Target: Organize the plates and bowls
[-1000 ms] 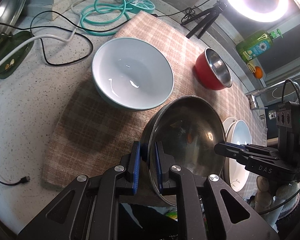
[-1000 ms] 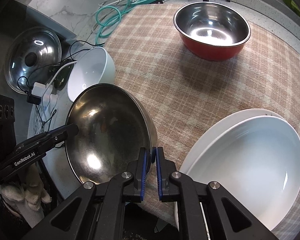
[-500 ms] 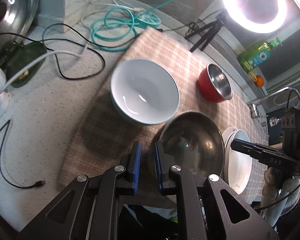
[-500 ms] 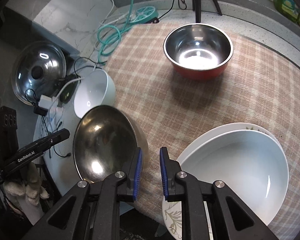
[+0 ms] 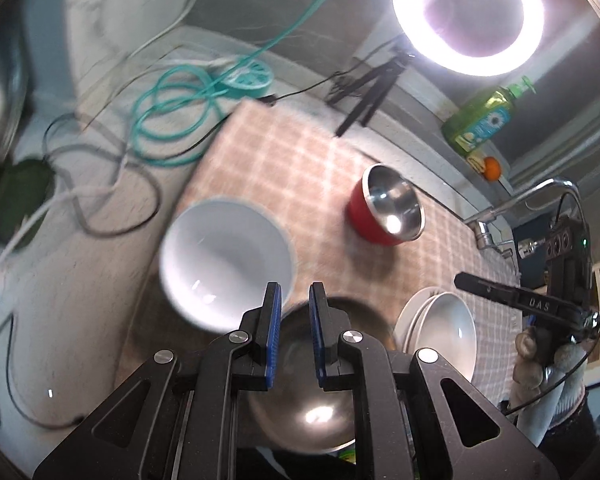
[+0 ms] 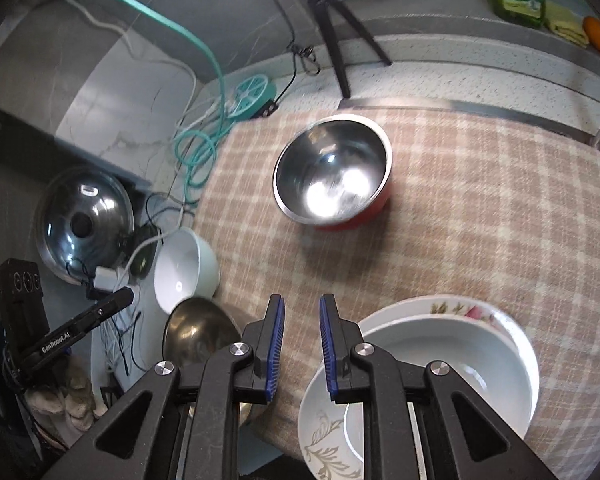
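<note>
A plain steel bowl (image 5: 308, 412) (image 6: 200, 332) rests at the near edge of the checked cloth (image 6: 480, 220), with neither gripper on it. My left gripper (image 5: 295, 292) (image 6: 124, 298) hangs above it, jaws a narrow gap apart and nothing between the pads. My right gripper (image 6: 302, 300) (image 5: 464, 280) is open and empty over the cloth, between the steel bowl and the stacked white plates (image 6: 440, 360) (image 5: 444, 332). A white bowl with a teal outside (image 5: 224, 264) (image 6: 184, 276) sits to the left. A red bowl with a steel lining (image 5: 392, 212) (image 6: 332, 172) stands further back.
A ring light (image 5: 464, 12) on a black tripod (image 6: 336, 32) stands behind the cloth. A teal hose (image 5: 172, 120) and loose cables lie at the left, beside a steel pot lid (image 6: 84, 224). A green soap bottle (image 5: 480, 120) and a tap (image 5: 520, 200) are at the right.
Both grippers held the steel bowl's rim, then rose and drew back from it. The right jaws parted and let go. The bowl now lies on the cloth.
</note>
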The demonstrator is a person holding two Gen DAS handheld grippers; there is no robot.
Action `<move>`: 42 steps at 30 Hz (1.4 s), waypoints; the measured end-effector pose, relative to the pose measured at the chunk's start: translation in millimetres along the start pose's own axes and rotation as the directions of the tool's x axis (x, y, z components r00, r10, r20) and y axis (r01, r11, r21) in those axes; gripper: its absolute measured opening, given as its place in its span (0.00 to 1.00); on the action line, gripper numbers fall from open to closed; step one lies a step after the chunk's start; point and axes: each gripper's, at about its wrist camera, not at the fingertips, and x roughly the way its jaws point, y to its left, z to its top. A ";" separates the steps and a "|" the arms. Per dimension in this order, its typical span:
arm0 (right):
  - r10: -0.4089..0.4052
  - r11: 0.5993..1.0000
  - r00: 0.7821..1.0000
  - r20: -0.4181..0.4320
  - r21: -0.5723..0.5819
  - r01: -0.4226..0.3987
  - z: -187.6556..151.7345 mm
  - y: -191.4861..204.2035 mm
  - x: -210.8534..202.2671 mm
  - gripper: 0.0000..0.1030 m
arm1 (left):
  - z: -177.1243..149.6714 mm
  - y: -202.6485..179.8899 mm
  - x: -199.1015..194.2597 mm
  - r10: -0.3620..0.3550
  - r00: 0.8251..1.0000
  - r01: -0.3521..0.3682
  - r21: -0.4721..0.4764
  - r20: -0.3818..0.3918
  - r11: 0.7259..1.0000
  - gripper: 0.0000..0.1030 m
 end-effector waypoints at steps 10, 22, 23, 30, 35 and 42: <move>-0.017 0.993 0.997 0.077 0.119 0.008 42.4 -36.6 -14.4 0.21 | 42.1 -43.0 43.2 -0.053 0.997 0.056 0.063 -0.051 0.996 0.12; -0.035 0.989 0.998 0.059 0.143 0.027 73.4 -52.5 12.4 0.21 | 73.7 -67.1 100.8 -0.039 0.991 0.050 0.083 -0.132 0.995 0.12; -0.037 0.990 0.998 0.055 0.141 0.029 74.7 -52.5 15.2 0.21 | 74.9 -69.1 104.4 -0.037 0.990 0.049 0.087 -0.137 0.995 0.12; -0.067 0.991 0.997 0.026 0.115 0.063 86.9 -49.0 36.1 0.21 | 86.2 -74.0 125.0 -0.023 0.988 0.037 0.087 -0.154 0.996 0.12; -0.084 0.991 0.996 0.010 0.108 0.082 94.5 -51.2 47.9 0.21 | 90.4 -72.5 139.9 0.002 0.984 0.015 0.091 -0.175 0.996 0.12; -0.092 0.989 0.996 -0.007 0.113 0.092 99.2 -56.1 55.8 0.21 | 94.7 -73.3 150.8 0.011 0.982 0.007 0.091 -0.189 0.996 0.12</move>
